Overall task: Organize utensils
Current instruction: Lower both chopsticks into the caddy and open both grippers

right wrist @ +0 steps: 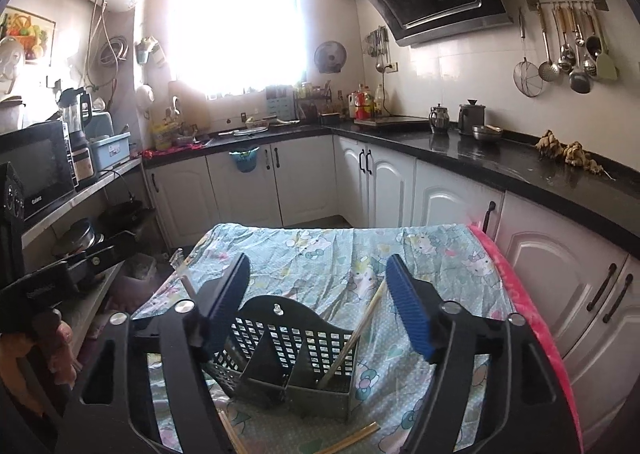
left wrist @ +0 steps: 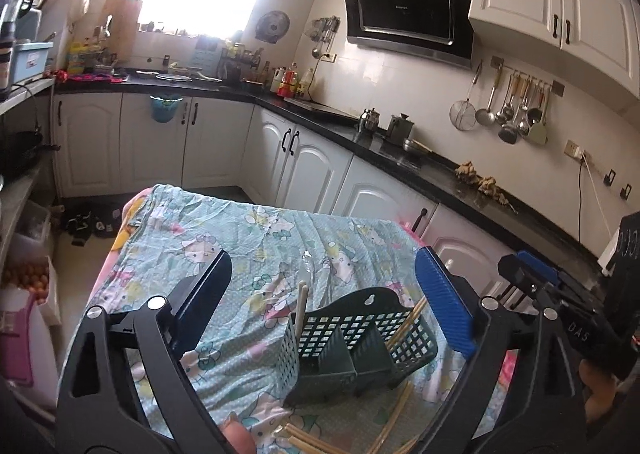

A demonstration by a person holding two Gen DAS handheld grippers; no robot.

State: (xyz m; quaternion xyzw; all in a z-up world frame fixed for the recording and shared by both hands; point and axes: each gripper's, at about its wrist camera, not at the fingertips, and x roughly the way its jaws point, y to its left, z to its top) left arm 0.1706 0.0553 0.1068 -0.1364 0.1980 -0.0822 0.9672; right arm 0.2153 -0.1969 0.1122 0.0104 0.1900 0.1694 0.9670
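Both hand-held grippers, left (left wrist: 324,286) and right (right wrist: 320,294), hung released above my dark utensil basket (right wrist: 296,358). Chopsticks (right wrist: 356,330) leaned inside it; others (left wrist: 390,420) lay loose on the cloth-covered counter (left wrist: 256,238).

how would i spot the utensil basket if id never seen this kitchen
Find the table under the blue cartoon cloth in the middle of the kitchen. On its near end stands the basket: dark green plastic, grid-holed walls, inner dividers, a hanging hole in its arched back. Chopsticks lean inside it; others lie loose in front.

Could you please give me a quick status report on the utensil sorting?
Both hand-held grippers open, empty: left, right. Utensil caddy holds some chopsticks; more loose on cloth. Nothing blocking.
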